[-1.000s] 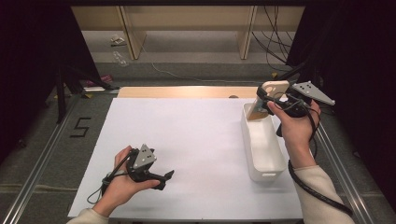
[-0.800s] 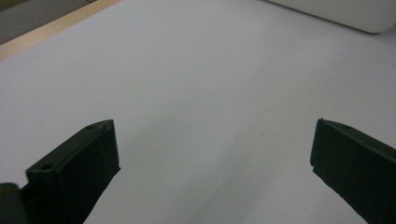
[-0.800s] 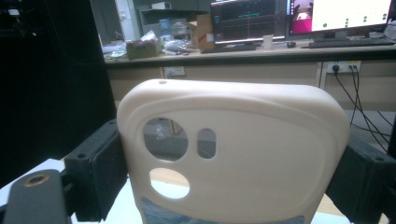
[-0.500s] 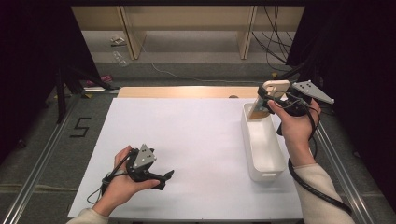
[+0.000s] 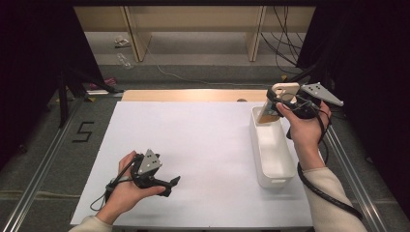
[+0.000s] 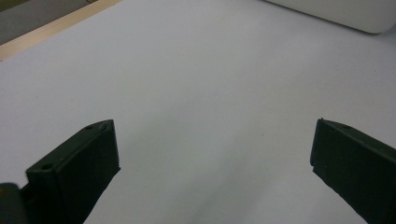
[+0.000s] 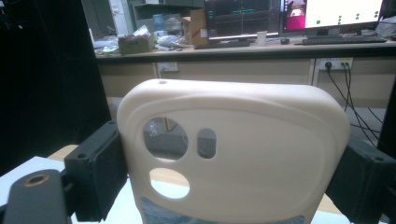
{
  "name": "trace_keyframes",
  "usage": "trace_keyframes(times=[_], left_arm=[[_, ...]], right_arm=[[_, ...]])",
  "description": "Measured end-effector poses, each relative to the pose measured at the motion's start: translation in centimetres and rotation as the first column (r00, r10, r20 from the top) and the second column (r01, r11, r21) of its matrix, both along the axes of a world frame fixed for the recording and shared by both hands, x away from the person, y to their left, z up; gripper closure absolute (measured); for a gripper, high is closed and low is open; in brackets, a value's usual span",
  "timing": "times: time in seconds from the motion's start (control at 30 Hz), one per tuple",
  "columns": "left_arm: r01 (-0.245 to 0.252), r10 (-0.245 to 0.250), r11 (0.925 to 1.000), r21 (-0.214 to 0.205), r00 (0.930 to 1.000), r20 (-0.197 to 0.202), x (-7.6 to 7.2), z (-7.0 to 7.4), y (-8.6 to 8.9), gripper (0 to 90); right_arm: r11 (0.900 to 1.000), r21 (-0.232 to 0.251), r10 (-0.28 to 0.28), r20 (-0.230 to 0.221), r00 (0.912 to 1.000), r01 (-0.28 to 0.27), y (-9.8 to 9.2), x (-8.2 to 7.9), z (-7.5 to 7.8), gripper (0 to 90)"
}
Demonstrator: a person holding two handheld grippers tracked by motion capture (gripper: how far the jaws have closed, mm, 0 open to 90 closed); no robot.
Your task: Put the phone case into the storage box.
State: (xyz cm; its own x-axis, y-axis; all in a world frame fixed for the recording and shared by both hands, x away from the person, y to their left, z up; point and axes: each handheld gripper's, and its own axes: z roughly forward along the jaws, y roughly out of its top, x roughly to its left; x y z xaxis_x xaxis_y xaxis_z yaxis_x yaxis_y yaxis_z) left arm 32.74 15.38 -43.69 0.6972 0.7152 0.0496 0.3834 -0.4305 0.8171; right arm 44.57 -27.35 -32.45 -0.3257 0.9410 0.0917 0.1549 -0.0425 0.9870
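Nearest, at the table's front left, the left hand rests on the white sheet and holds the left gripper low over it, pointing toward the right side. Its jaws stand wide apart with nothing between them; in the left gripper view they frame bare sheet, with a corner of the white bin at the top right.

Farther right, the bin lies lengthwise along the sheet's right edge, its inside bare where it can be seen.

Beyond it, the right hand holds the right gripper raised above the bin's far end. Its jaws pinch a cream phone case by its two long edges. The case stands roughly upright, clear of the bin, with its lower end over the opening. In the right gripper view the case shows its back, with two round cut-outs and a small oval one near the left.

Farthest back, that view shows a desk with monitors.
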Motion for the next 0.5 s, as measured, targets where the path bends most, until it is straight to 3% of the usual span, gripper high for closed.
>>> trace_keyframes(times=[0.5], left_arm=[[-0.001,0.001,1.0,0.0,1.0,0.0,-0.01,0.02,0.03,0.7]], right_arm=[[1.0,-0.003,-0.008,0.004,1.0,0.008,0.05,0.63,-0.01,12.7]])
